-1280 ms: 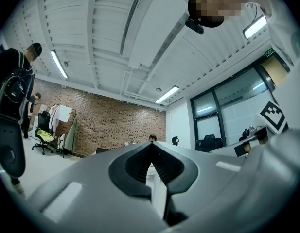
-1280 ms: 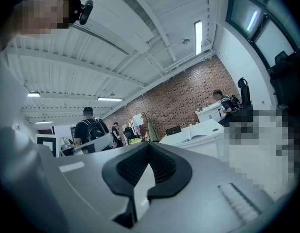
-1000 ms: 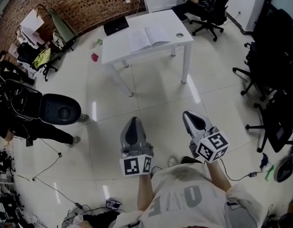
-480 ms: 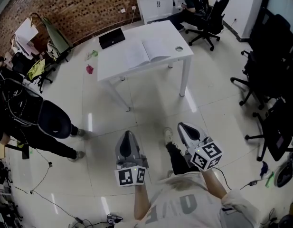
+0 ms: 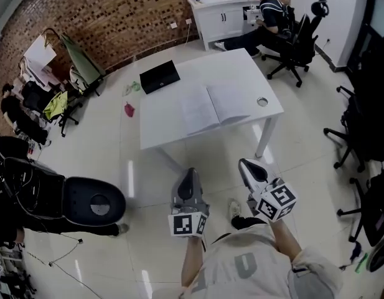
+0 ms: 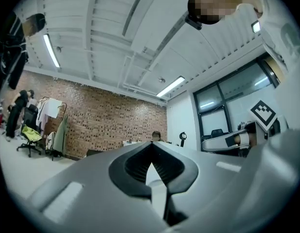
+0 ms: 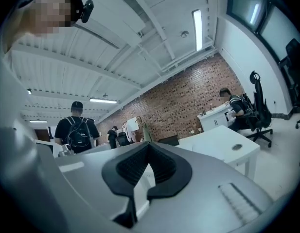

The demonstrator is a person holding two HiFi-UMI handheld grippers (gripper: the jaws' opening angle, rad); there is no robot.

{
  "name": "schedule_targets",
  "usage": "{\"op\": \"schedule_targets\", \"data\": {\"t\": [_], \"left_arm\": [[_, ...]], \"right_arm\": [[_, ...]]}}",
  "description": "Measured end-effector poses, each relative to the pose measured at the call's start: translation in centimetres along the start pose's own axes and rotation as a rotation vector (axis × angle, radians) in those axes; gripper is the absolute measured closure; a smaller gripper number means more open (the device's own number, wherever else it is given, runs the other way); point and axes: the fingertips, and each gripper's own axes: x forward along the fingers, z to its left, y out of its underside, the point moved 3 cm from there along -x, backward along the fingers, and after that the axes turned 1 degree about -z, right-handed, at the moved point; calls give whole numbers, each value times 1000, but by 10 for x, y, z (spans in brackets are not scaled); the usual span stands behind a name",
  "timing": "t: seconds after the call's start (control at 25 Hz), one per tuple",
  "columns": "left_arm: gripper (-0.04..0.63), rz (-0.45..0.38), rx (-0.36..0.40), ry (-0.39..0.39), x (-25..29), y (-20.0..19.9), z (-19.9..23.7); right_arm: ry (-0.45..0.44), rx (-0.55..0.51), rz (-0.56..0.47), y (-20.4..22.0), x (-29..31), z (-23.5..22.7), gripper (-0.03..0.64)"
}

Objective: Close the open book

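The open book point(image 5: 213, 108) lies flat with white pages up on the white table point(image 5: 163, 126), toward its near right side. Both grippers hang over the floor short of the table's near edge, pointing toward it. My left gripper point(image 5: 190, 174) is shut with nothing in it; in the left gripper view its jaws point(image 6: 151, 171) meet. My right gripper point(image 5: 246, 165) is also shut and empty, its pads point(image 7: 162, 186) closed together. In the right gripper view the table point(image 7: 222, 144) stands ahead to the right; the book cannot be made out there.
A closed black laptop point(image 5: 159, 78) lies at the table's far left. A round hole point(image 5: 262, 101) sits near its right edge. A black office chair point(image 5: 95, 202) stands at left, more chairs point(image 5: 366, 129) at right. A person sits at a far desk point(image 5: 266, 5).
The table and book have come much closer and lower in the head view. Both grippers have travelled forward together toward the table, still shut.
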Motion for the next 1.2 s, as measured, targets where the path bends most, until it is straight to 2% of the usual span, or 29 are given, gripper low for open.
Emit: {"op": "schedule_targets", "data": {"t": [0.12, 0.24, 0.32, 0.44, 0.64, 0.76, 0.84, 0.88, 1.04, 1.2], "left_arm": [[584, -31, -11, -22, 52, -14, 33], [583, -1, -18, -48, 85, -15, 67], [583, 22, -52, -62, 104, -6, 88], [584, 49, -87, -38, 143, 7, 109], [583, 53, -56, 40, 187, 12, 107], [583, 73, -56, 62, 200, 31, 109], [583, 96, -99, 74, 204, 50, 110], [583, 107, -120, 79, 205, 58, 110], [584, 142, -137, 74, 205, 76, 113], [583, 165, -127, 54, 205, 82, 120]], "right_arm": [[-38, -5, -15, -26, 63, -17, 612], [-80, 12, -38, -45, 111, -14, 612], [-82, 22, -18, -44, 136, -16, 612], [-40, 76, -7, -36, 170, -35, 612], [69, 120, -19, -27, 191, -75, 612], [115, 157, 10, -2, 206, -102, 612], [148, 197, 76, 25, 215, -124, 527], [173, 216, 110, 40, 219, -135, 507], [278, 287, 255, 96, 226, -173, 444], [332, 345, 346, 132, 232, -196, 422]]}}
